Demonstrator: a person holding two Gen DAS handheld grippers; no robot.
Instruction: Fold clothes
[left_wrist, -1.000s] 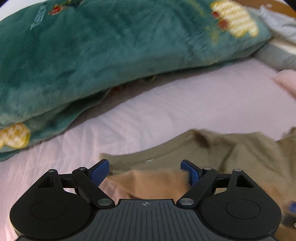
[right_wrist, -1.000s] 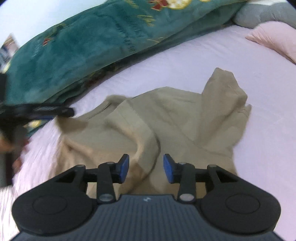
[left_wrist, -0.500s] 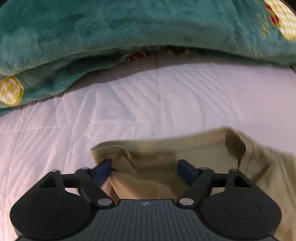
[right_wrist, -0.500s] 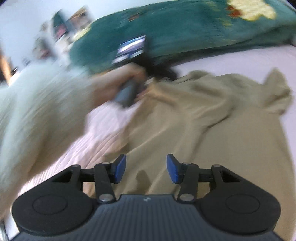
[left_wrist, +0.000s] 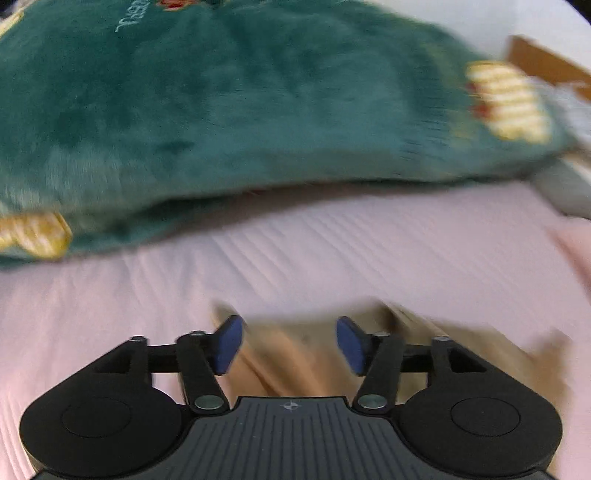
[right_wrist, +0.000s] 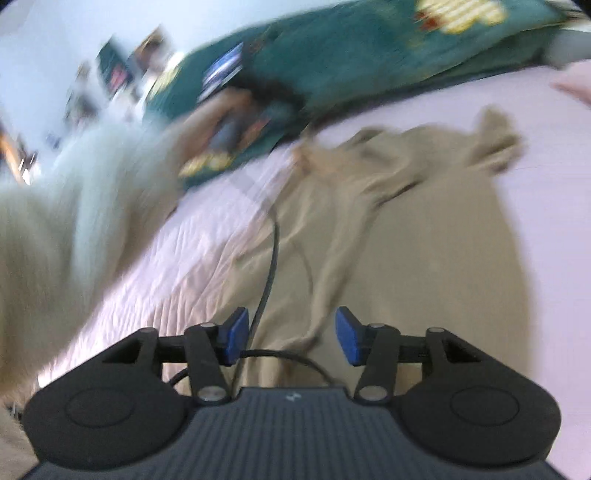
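The tan shirt (right_wrist: 424, 229) lies crumpled on the pink bed (right_wrist: 546, 129). Both the left gripper (left_wrist: 290, 345) and right gripper (right_wrist: 290, 338) have jaws apart, holding nothing; the left's have just been closing over the cloth, the right's opening. Pinch one edge firmly, then pull flat.

Each tool, left (left_wrist: 289, 345) and right (right_wrist: 290, 336), had a black ribbed housing with two round side lobes, black linkage arms on silver pivot screws, and blue pads (left_wrist: 229, 343). A small white mark sat on each housing. A black cable (right_wrist: 271, 258) ran from the right unit. The person wore a fuzzy off-white sleeve (right_wrist: 66, 214).
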